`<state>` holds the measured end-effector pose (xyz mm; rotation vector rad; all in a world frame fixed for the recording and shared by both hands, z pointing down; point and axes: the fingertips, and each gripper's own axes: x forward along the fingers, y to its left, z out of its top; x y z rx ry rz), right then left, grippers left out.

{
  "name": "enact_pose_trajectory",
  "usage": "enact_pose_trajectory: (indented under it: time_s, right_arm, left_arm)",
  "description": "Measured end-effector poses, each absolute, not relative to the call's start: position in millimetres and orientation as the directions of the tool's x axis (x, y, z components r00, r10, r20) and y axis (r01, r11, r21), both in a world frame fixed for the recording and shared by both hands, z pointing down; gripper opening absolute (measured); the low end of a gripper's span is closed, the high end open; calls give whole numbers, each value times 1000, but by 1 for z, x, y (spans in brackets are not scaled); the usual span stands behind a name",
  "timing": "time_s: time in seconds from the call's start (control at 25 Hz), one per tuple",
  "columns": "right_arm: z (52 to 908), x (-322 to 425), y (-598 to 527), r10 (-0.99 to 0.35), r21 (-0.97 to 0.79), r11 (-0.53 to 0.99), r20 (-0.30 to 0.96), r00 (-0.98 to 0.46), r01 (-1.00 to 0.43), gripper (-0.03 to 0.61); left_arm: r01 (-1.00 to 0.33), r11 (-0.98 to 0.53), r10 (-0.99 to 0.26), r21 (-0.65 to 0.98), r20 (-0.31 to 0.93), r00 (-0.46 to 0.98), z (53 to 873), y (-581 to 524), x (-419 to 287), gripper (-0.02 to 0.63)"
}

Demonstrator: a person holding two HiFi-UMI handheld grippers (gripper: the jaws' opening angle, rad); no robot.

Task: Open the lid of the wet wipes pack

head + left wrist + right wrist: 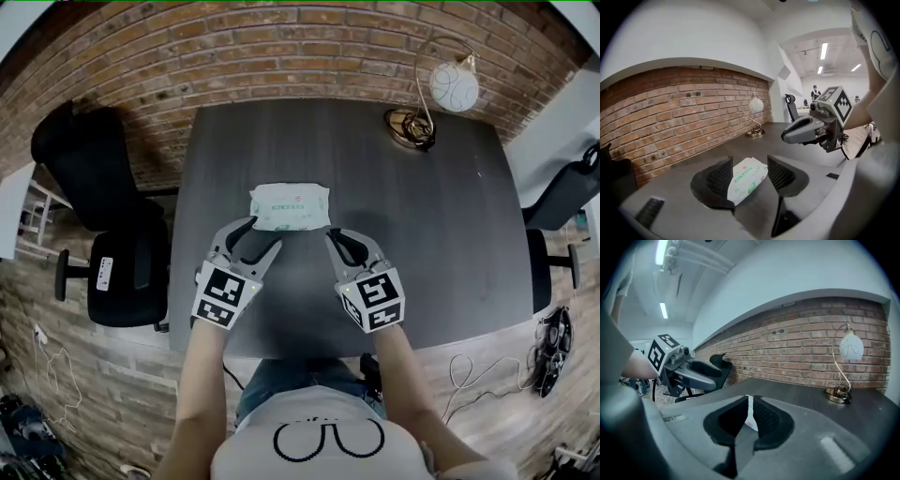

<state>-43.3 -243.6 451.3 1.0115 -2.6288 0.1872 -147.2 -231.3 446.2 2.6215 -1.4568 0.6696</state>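
Note:
A white wet wipes pack (289, 206) with green print lies flat on the dark table (431, 234), its lid closed. My left gripper (261, 234) sits just short of the pack's near left corner. Its jaws are open, and the pack (747, 180) shows between the pads, untouched. My right gripper (339, 236) hovers by the near right corner. Its jaws (750, 401) stand almost together, and only a sliver of the pack (750, 414) shows beyond them. Nothing is held.
A brass lamp with a white globe (454, 86) stands at the table's far right. A black office chair (112, 244) is to the left and another chair (562, 197) to the right. A brick wall runs behind the table.

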Motion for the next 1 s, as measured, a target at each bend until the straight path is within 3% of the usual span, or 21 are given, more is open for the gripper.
enact_pose_trajectory:
  time_s: [0.36,1.0]
  right_arm:
    - [517,-63,-281,-593,-41,728,462,-659,-684,40]
    - [589,-85,-324,-542,-82,709,571,-616,-700,25]
  left_arm:
    - [-726,-672,-659,-149,567,494,507,-279,-156,225]
    - [-429,-873,-442,-231,747,496,590,-325,-131,225]
